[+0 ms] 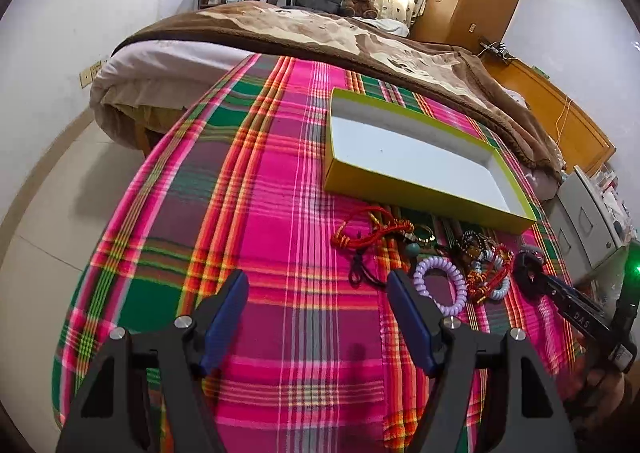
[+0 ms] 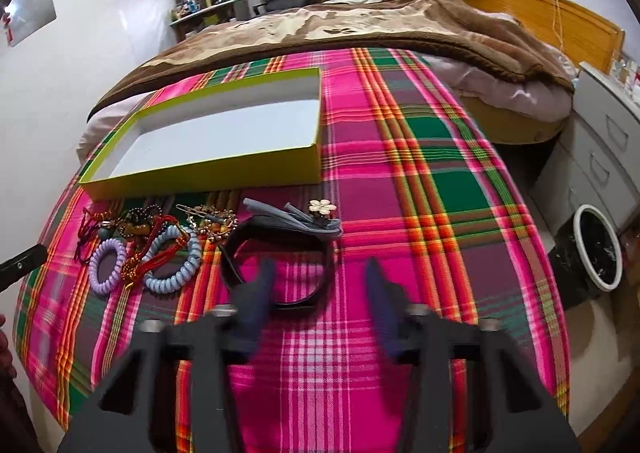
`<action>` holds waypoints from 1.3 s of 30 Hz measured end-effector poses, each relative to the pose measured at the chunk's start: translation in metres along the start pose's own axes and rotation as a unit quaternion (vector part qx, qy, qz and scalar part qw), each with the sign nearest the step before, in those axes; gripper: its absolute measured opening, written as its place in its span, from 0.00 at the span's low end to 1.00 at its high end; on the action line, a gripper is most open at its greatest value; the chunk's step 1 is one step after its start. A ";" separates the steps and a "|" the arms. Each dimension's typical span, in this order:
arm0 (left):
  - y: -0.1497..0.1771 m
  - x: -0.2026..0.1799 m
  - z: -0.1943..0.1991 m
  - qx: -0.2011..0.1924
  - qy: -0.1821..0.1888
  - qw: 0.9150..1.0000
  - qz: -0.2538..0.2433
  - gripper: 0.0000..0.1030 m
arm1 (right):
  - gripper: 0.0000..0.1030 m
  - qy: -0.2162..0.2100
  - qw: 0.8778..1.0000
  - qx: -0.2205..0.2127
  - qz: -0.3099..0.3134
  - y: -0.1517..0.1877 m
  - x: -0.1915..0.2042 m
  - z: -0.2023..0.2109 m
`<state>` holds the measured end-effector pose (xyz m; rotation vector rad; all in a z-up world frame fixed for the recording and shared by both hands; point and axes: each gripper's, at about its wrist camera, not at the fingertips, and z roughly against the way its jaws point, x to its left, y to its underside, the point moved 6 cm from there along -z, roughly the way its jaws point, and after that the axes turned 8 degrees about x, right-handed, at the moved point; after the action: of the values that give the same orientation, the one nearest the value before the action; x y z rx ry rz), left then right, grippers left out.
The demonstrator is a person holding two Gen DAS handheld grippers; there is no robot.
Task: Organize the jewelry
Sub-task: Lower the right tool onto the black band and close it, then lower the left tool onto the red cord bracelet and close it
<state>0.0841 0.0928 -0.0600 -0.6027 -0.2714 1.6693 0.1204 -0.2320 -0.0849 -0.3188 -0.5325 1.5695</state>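
While the right hand-held gripper (image 2: 318, 285) is hanging half-open and empty, the black band (image 2: 280, 257) is lying at its eleven o'clock, nearer than the left hand-held gripper (image 1: 318, 293), which is gaping wide.

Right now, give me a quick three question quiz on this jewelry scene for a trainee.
1. True or false: the yellow-green box already holds jewelry.
2. Which item lies nearest the right gripper? A) black band B) purple coil bracelet C) red cord
3. Fill in: the left gripper hovers with its jaws ____ over the plaid cloth.

Key
1. False; its white floor is bare.
2. A; the band sits just ahead of its fingers.
3. Open; nothing lies between them.
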 end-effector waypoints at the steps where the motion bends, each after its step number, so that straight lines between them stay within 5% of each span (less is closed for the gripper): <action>1: -0.002 -0.001 0.000 0.000 0.006 1.000 -0.002 0.71 | 0.25 -0.005 1.000 0.002 -0.002 0.000 -0.001 -0.002; 8: -0.021 -0.009 -0.011 0.007 0.016 1.000 -0.024 0.71 | 0.05 -0.032 0.999 -0.005 0.001 0.000 -0.003 0.005; 14: -0.032 -0.033 -0.025 0.011 -0.001 0.995 -0.103 0.71 | 0.05 -0.051 0.999 -0.006 -0.008 0.008 -0.018 0.020; 24: -0.037 -0.056 -0.048 0.037 -0.012 0.986 -0.164 0.71 | 0.05 -0.061 0.998 -0.019 -0.025 0.009 -0.027 0.035; 34: -0.033 -0.065 -0.047 0.043 0.002 0.983 -0.180 0.12 | 0.05 -0.075 0.997 -0.018 -0.024 0.007 -0.020 0.032; 39: -0.035 -0.062 -0.038 0.031 0.011 0.986 -0.166 0.06 | 0.05 -0.079 0.996 -0.022 -0.021 0.007 -0.017 0.035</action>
<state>0.1391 0.0335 -0.0601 -0.4997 -0.2860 1.3437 0.0975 -0.2540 -0.0609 -0.2162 -0.6936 1.5508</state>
